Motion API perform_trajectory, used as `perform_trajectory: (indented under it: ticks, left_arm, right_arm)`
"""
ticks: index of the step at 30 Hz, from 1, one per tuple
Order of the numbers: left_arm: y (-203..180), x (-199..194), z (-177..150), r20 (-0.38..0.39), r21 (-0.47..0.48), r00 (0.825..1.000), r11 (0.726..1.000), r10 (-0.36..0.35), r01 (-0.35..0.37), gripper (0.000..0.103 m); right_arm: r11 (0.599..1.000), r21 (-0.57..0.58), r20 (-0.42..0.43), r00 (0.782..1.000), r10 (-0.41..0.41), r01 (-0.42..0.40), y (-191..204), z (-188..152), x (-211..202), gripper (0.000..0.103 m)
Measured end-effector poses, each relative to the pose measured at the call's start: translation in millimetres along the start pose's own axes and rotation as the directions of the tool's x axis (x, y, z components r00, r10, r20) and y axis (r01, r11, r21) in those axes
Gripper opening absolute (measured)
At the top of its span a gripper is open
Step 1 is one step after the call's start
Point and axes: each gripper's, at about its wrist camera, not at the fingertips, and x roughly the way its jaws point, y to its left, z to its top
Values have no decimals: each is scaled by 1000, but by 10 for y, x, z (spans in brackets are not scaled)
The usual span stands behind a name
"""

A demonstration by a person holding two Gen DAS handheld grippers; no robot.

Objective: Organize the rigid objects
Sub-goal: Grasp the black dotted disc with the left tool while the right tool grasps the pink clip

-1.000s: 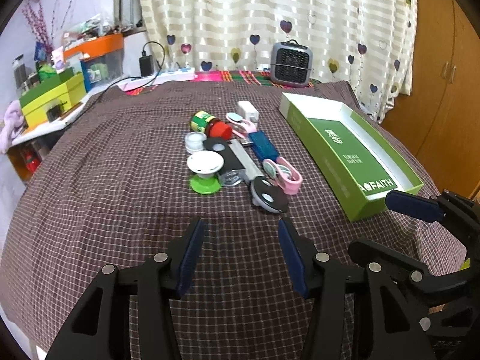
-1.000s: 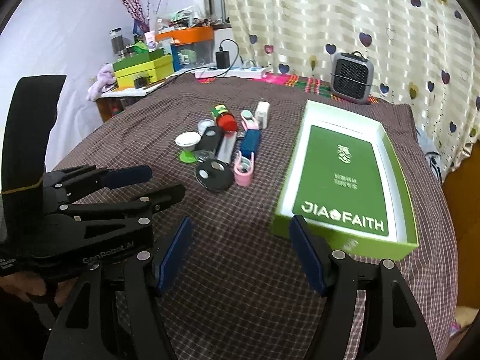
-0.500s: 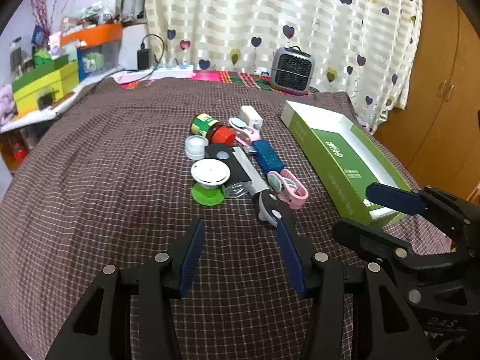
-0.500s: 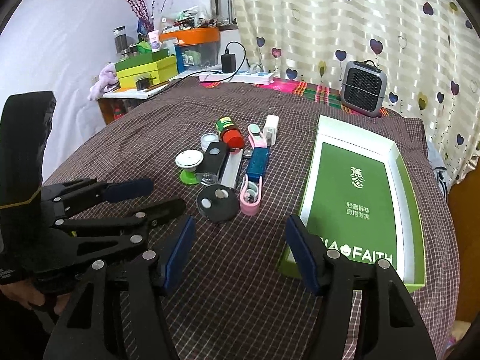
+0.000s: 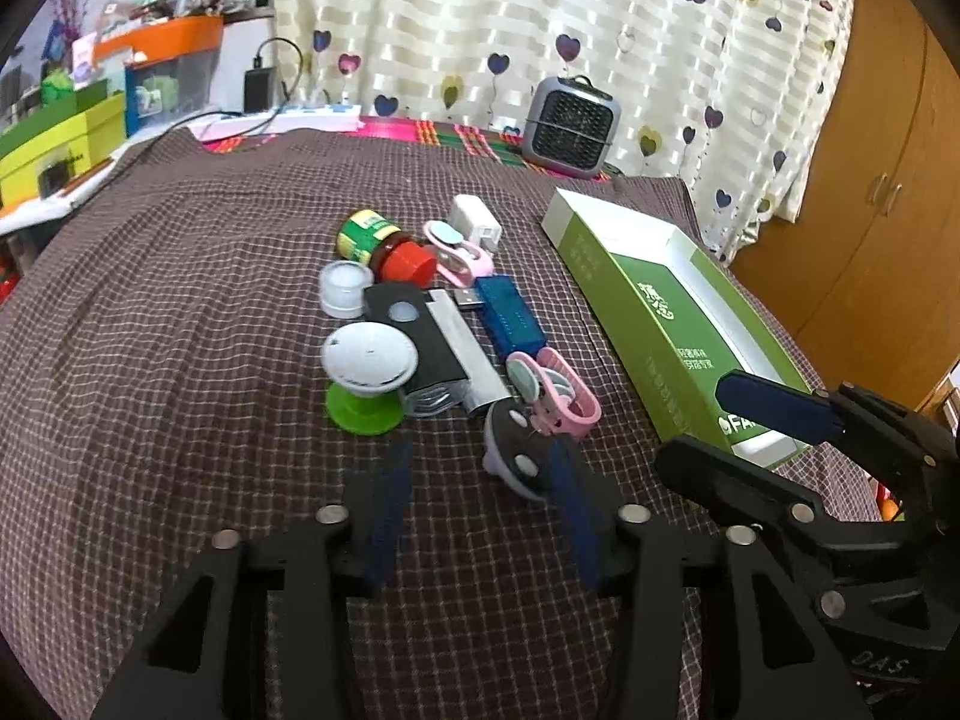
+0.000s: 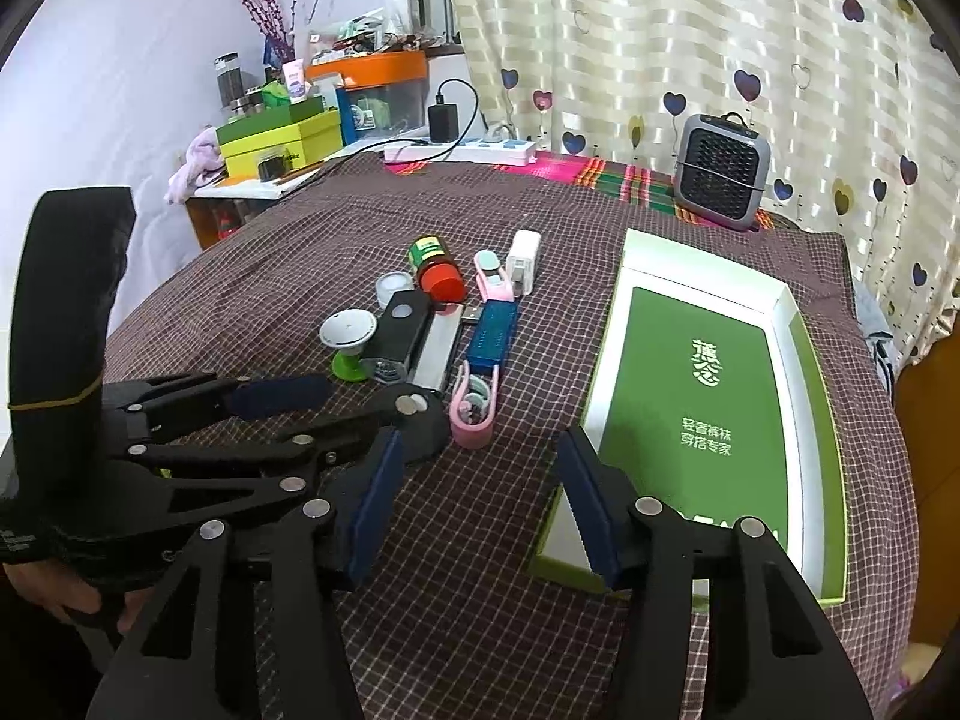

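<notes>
A cluster of small items lies mid-table: a white-topped green stand [image 5: 367,360], a black block [image 5: 414,336], a blue USB stick [image 5: 510,321], a pink clip [image 5: 561,396], a red-capped jar [image 5: 384,246] and a black disc [image 5: 516,456]. My left gripper [image 5: 483,510] hovers just before the disc, its jaws closing. The disc lies by its right fingertip, with no pad pressing on it. My right gripper [image 6: 480,498] is over bare cloth beside the open green box [image 6: 603,384], its jaws closing on nothing.
A grey heater [image 5: 570,126] stands at the table's far edge. A power strip [image 6: 462,150] and yellow-green boxes [image 6: 279,138] sit at the back left. A wooden cupboard [image 5: 870,192] is to the right. A person's hand [image 6: 54,588] holds the left gripper.
Both grippers have moved forward, toward the items and the green box. Both pairs of jaws have narrowed. The left gripper's right finger now overlaps the black disc.
</notes>
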Motion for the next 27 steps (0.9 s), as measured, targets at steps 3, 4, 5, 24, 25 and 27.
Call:
perform_trajectory:
  ticks: [3, 4, 5, 24, 25, 27]
  left_arm:
    - [-29, 79, 16, -19, 0, 1000, 1000, -9, 9, 25]
    - [-38, 95, 18, -22, 2, 1000, 1000, -8, 8, 23]
    - [-38, 95, 12, -19, 3, 1000, 1000, -8, 8, 23]
    - [217, -84, -51, 37, -62, 999, 998, -9, 11, 22]
    - [228, -88, -53, 38, -64, 999, 998, -10, 13, 22]
    - [244, -94, -45, 40, -67, 999, 998, -12, 15, 22]
  right_arm:
    - [1000, 4, -4, 1000, -2, 2, -41, 8, 14, 50]
    - [1000, 5, -5, 1000, -3, 3, -48, 6, 19, 50]
    - [1000, 6, -7, 1000, -4, 4, -56, 10, 26, 49]
    - [999, -22, -94, 995, 43, -45, 48, 179, 434, 40]
    - [999, -25, -101, 994, 39, -41, 54, 192, 459, 40]
    - [999, -34, -116, 993, 24, -28, 69, 223, 520, 40]
